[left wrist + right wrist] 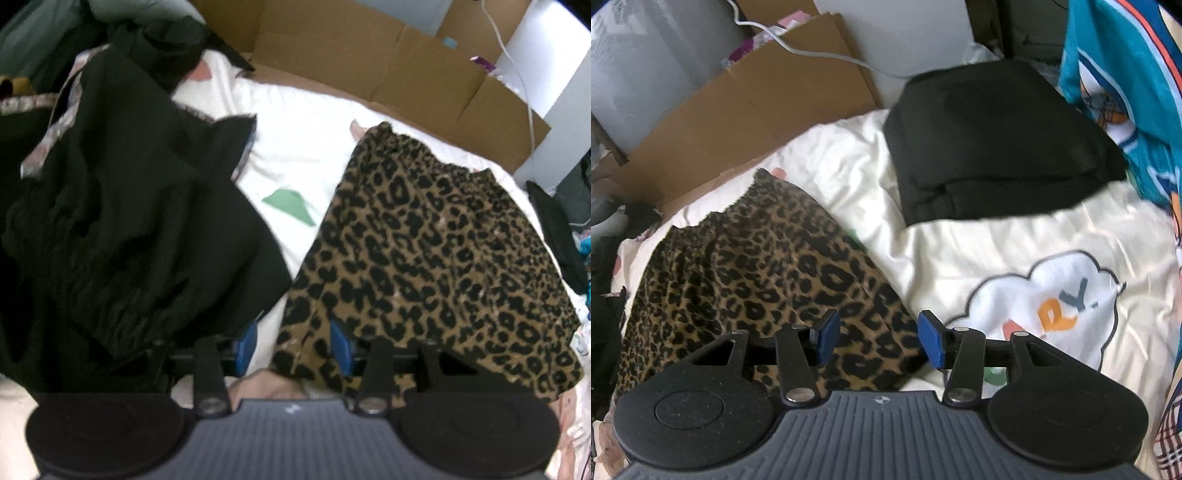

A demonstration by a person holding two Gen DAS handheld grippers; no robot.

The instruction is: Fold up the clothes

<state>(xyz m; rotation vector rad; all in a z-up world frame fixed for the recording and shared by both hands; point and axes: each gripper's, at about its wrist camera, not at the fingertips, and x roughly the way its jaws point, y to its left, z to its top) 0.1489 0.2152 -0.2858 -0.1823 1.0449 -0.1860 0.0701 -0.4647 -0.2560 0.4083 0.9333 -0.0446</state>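
The leopard-print garment lies spread flat on the glossy cream bedspread, its gathered waistband toward the flattened brown cardboard and nothing visibly packed in that cardboard. To its left sits a rumpled black heap; to its right, a neatly folded black stack. Both tools tilt steeply down over its near hem, the left gripper and right gripper each with blue pads spread, gripping nothing.
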